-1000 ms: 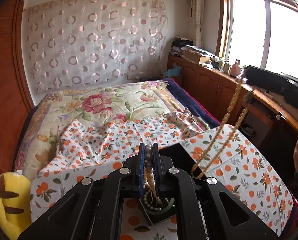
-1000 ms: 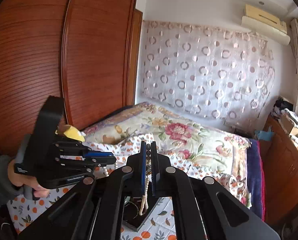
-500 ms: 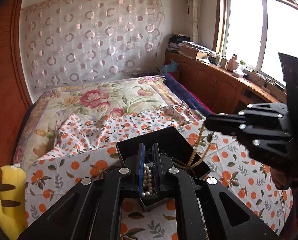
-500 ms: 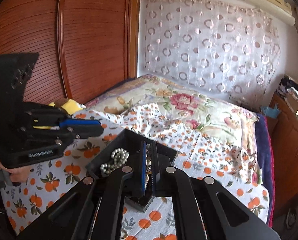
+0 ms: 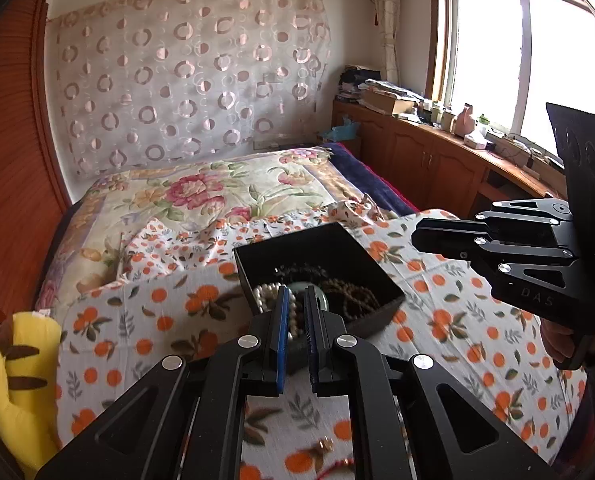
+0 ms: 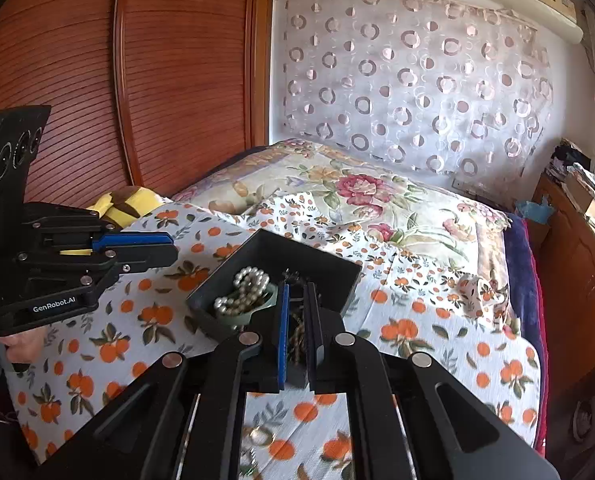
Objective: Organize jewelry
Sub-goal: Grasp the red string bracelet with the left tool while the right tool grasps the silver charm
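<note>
An open black box [image 5: 297, 240] sits on the orange-print cloth on the bed. Inside lie a pearl strand [image 5: 263, 294], a green bangle [image 5: 321, 296] and a brown bead necklace [image 5: 353, 296]. My left gripper [image 5: 295, 290] hovers near the box's front edge, shut and empty; the pearls show behind its narrow gap. In the right wrist view it [image 6: 169, 246] hangs left of the box [image 6: 305, 252] with nothing hanging from it. My right gripper [image 6: 295, 286] is over the box, its jaws opening; the brown beads [image 6: 297, 336] lie below the gap. In the left wrist view it [image 5: 417, 236] carries nothing.
A small gold ring [image 5: 325, 444] and a red cord [image 5: 337, 466] lie on the cloth close in front. A yellow plush toy [image 5: 21, 368] sits at the bed's left edge by the wooden wardrobe [image 6: 157, 80]. Wooden cabinets [image 5: 437, 160] line the right side under the window.
The brown bead strand that hung from my right gripper has gone down into the box and left the jaws. The pearls have left my left gripper, which has drawn back from the box.
</note>
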Tool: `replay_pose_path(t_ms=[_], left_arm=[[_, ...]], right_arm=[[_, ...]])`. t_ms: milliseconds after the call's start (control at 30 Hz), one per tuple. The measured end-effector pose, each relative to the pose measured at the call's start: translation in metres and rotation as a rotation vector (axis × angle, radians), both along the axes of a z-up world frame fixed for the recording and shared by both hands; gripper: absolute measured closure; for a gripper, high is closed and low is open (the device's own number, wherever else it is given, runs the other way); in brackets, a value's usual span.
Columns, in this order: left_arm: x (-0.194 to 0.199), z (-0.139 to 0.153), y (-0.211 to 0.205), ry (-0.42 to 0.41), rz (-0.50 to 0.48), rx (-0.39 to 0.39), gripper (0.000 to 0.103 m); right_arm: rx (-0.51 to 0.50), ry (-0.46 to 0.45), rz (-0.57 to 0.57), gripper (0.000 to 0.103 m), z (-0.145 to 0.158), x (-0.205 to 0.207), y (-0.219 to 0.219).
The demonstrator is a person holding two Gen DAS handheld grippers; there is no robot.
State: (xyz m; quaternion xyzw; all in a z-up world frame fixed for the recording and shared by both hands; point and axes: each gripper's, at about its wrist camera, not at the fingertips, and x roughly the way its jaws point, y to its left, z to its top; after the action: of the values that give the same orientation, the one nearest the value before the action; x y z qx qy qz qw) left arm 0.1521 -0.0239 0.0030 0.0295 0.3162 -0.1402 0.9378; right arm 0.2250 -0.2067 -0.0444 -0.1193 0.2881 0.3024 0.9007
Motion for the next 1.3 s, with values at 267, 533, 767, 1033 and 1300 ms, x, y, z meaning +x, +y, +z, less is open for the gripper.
replay_pose_path(t_ms=[267, 533, 767, 1033, 1300], left_arm=[[-0.029, -0.013, 0.002, 0.018, -0.003, -0.003, 0.096], [-0.053, -0.028, 0.009, 0.041, 0.006, -0.017, 0.090], [-0.068, -0.058, 0.020, 0.103, 0.033, -0.042, 0.087], [-0.091, -0.075, 0.021, 0.146, 0.023, -0.027, 0.083], [-0.095, -0.075, 0.018, 0.139, 0.025, -0.022, 0.078]], right_arm=[[0.008, 0.051, -0.023, 0.094, -0.026, -0.029, -0.010], [-0.009, 0.079, -0.044, 0.076, -0.043, -0.049, -0.017], [-0.046, 0.150, -0.004, 0.076, -0.076, -0.057, -0.012], [-0.088, 0.204, 0.062, 0.077, -0.095, -0.059, 0.004], [-0.183, 0.230, 0.076, 0.087, -0.108, -0.057, 0.010]])
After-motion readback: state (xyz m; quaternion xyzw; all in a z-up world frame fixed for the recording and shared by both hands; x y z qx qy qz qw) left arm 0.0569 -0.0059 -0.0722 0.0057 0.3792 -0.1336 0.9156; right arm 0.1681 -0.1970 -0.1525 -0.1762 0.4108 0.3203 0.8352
